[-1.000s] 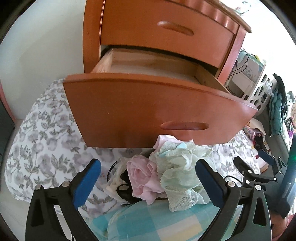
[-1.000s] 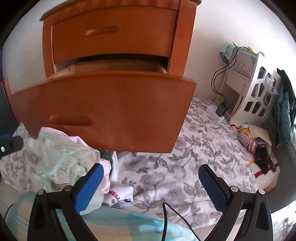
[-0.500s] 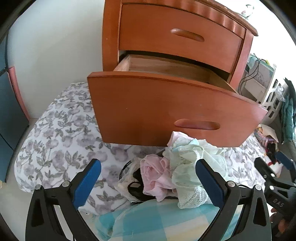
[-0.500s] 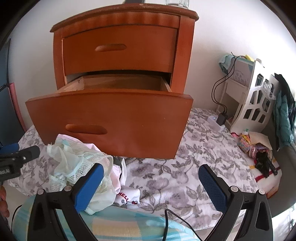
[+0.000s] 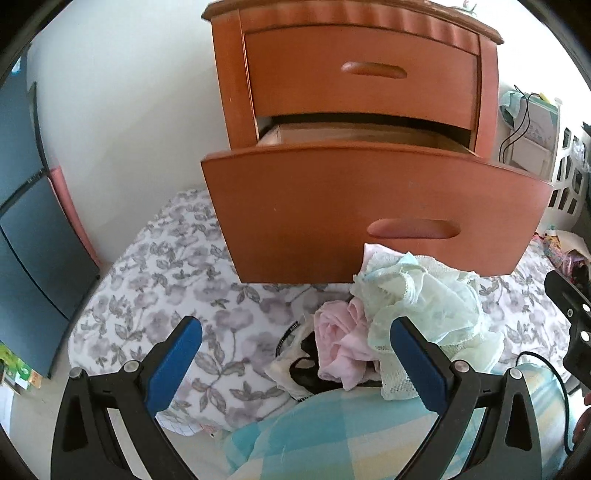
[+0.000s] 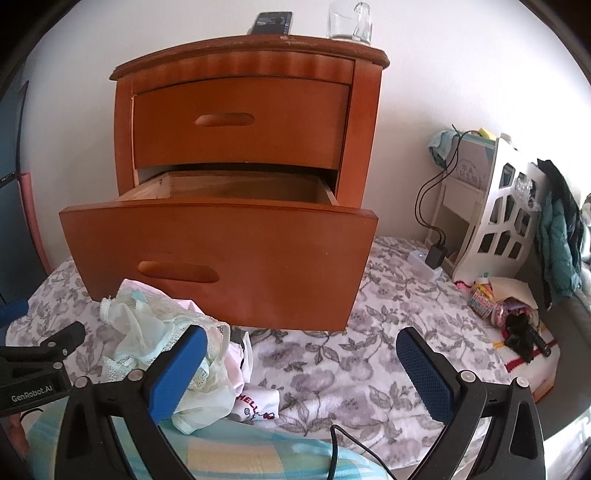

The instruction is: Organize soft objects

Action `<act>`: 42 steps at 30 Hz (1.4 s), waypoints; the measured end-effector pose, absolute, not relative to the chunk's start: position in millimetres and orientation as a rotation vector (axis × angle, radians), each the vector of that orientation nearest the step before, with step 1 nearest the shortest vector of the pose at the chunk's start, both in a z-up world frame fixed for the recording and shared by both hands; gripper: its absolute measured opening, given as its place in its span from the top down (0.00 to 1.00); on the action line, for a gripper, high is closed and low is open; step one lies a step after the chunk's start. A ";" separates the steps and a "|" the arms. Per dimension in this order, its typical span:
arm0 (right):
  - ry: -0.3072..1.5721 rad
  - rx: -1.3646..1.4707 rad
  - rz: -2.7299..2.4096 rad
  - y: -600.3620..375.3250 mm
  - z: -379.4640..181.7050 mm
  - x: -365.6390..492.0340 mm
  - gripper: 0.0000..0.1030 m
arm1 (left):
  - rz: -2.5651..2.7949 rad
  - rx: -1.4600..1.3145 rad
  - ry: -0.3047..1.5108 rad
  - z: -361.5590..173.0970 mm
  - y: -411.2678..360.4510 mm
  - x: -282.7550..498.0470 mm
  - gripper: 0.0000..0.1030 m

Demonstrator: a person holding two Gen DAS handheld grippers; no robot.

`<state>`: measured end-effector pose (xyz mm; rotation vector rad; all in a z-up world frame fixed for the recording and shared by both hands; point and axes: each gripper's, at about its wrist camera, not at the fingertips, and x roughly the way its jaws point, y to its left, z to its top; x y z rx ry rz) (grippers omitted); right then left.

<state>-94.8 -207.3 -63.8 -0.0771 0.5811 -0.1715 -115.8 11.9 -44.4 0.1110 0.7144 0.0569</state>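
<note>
A pile of soft garments lies on the floral blanket (image 5: 162, 288) in front of the wooden nightstand (image 5: 362, 88): a mint lace piece (image 5: 424, 302), a pink piece (image 5: 343, 343) and a black-and-white piece (image 5: 299, 365). The pile also shows in the right wrist view (image 6: 155, 332), with a white printed garment (image 6: 258, 402). The lower drawer (image 6: 221, 258) is pulled open and looks empty. My left gripper (image 5: 295, 362) is open, just short of the pile. My right gripper (image 6: 299, 369) is open, to the right of the pile.
A checked turquoise cushion (image 5: 332, 435) lies right under both grippers. A glass (image 6: 349, 18) and a dark device (image 6: 271, 22) stand on the nightstand. A white shelf unit (image 6: 495, 214), charger (image 6: 436, 254) and small toys (image 6: 509, 310) sit at the right.
Both grippers have pulled back and away from the nightstand, so the drawer front and pile now appear farther off. Both stay open and empty.
</note>
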 end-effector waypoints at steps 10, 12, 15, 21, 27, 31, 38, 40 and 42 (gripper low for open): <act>0.526 -0.083 -0.172 -203.4 -60.5 -109.4 0.00 | 0.055 0.104 0.646 -38.8 10.1 -131.7 0.01; 0.521 -0.086 -0.165 -201.9 -59.9 -111.8 0.00 | 0.050 0.090 0.633 -35.3 11.3 -135.8 0.01; 0.516 -0.091 -0.162 -199.6 -58.8 -115.1 0.00 | 0.042 0.075 0.626 -32.7 12.4 -139.4 0.01; 0.530 -0.084 -0.176 -199.1 -57.5 -122.8 0.00 | 0.001 0.056 0.605 -25.9 15.6 -149.2 0.01; 0.542 -0.082 -0.197 -201.0 -54.2 -131.5 0.00 | -0.030 0.037 0.604 -19.3 18.2 -158.2 0.01; 0.555 -0.081 -0.210 -202.1 -52.0 -137.2 0.00 | -0.043 0.026 0.589 -14.0 19.7 -163.8 0.01; 0.567 -0.086 -0.196 -197.8 -43.1 -147.8 0.00 | -0.049 0.060 0.557 -4.2 12.6 -173.2 0.01; 0.559 -0.092 -0.185 -194.9 -38.4 -151.4 0.00 | -0.045 0.068 0.538 1.0 12.3 -176.9 0.01; 0.555 -0.098 -0.177 -192.3 -34.4 -154.3 0.00 | -0.044 0.067 0.526 5.3 13.3 -179.3 0.01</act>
